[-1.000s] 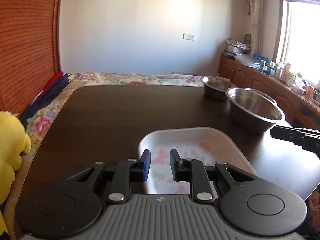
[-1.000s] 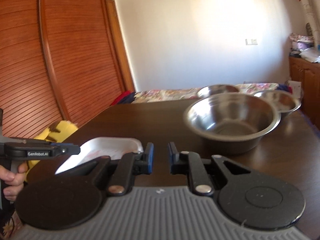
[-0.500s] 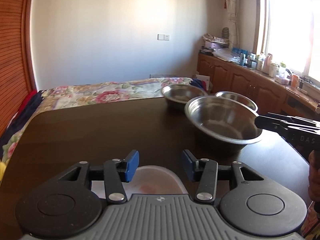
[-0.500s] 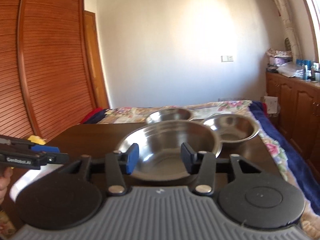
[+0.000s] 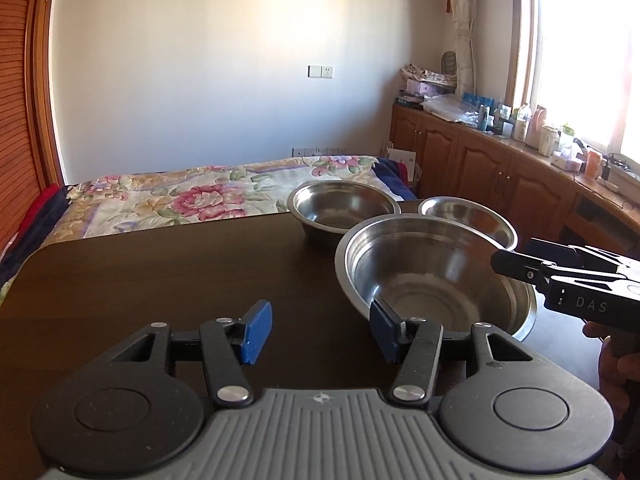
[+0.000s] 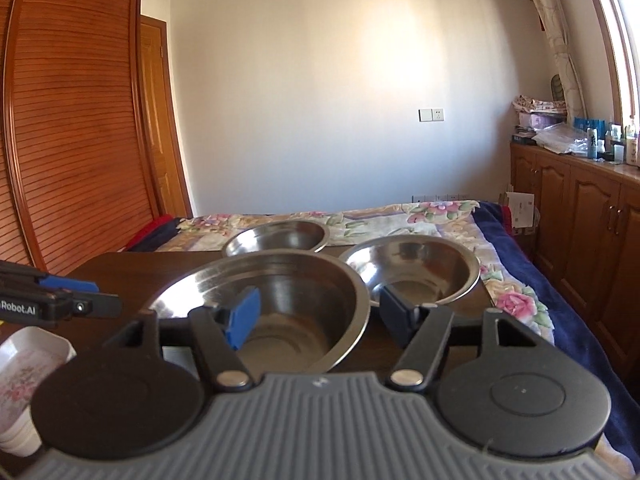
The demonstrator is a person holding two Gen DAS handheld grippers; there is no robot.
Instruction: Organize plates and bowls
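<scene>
Dark table [image 5: 160, 272] carries three steel bowls, the big bowl [image 6: 272, 304] nearest; right gripper [image 6: 316, 320] and left gripper [image 5: 320, 332] both gape wide, empty, probably ready to take its rim for nesting.

A dark brown wooden table with rounded corners [image 5: 168, 264] carried four vessels. A large round stainless-steel bowl [image 5: 432, 276] stood near the right edge. Beyond it, at the far edge, stood a medium round stainless-steel bowl [image 5: 342, 210], and to the right of that a third, smaller round stainless-steel bowl [image 5: 470, 218], partly hidden behind the large bowl's rim. The three steel bowls stood close together; whether their rims touched could not be told. A white rectangular dish with a pink floral pattern [image 6: 28, 356] lay at the near left, well apart from the bowls.
</scene>
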